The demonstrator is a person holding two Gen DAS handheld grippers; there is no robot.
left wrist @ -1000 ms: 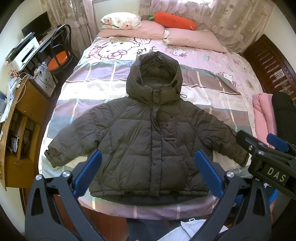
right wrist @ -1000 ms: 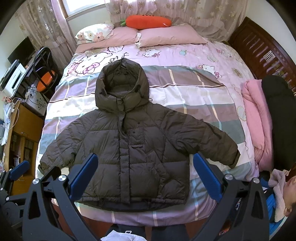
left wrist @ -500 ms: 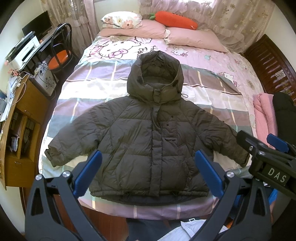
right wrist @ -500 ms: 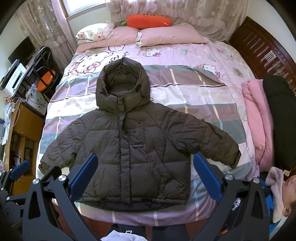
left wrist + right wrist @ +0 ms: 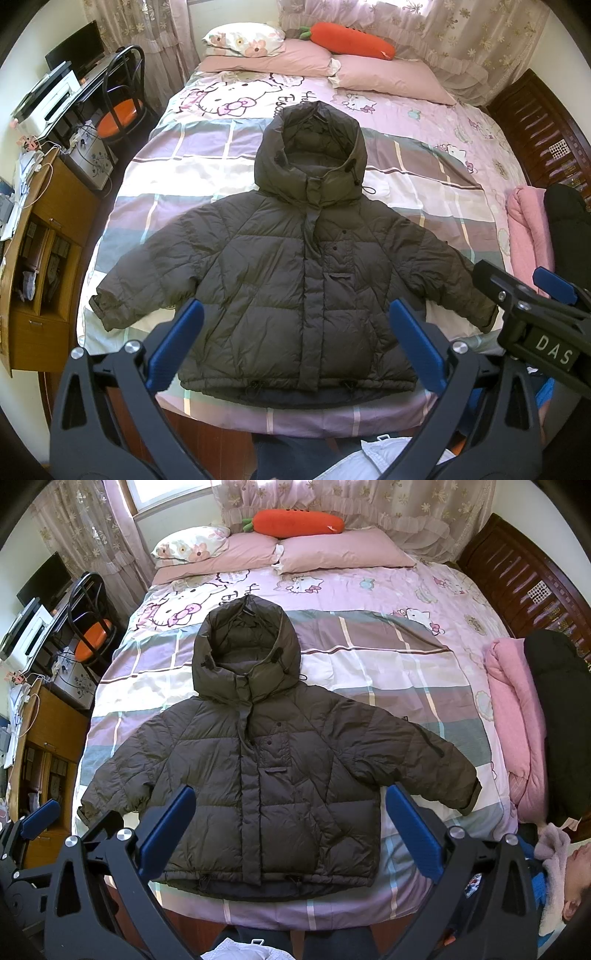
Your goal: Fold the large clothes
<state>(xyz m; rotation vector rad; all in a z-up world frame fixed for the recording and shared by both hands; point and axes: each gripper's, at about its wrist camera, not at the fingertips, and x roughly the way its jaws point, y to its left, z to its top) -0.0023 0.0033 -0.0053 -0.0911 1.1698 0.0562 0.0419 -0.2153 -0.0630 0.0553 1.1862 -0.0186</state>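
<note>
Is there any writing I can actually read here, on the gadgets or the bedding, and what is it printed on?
"DAS": white letters on a dark plate on the right gripper, seen from the left wrist view.
Dark cursive lettering beside the cat cartoon on the pink bedsheet: partly hidden by the jacket hood, not readable.
The jacket shows no readable label.
Items on the desk are too small to read.

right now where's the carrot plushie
The carrot plushie lies at the head of the bed, top centre in both views, resting across the pink pillows in front of the curtain, far beyond the jacket's hood.
</note>
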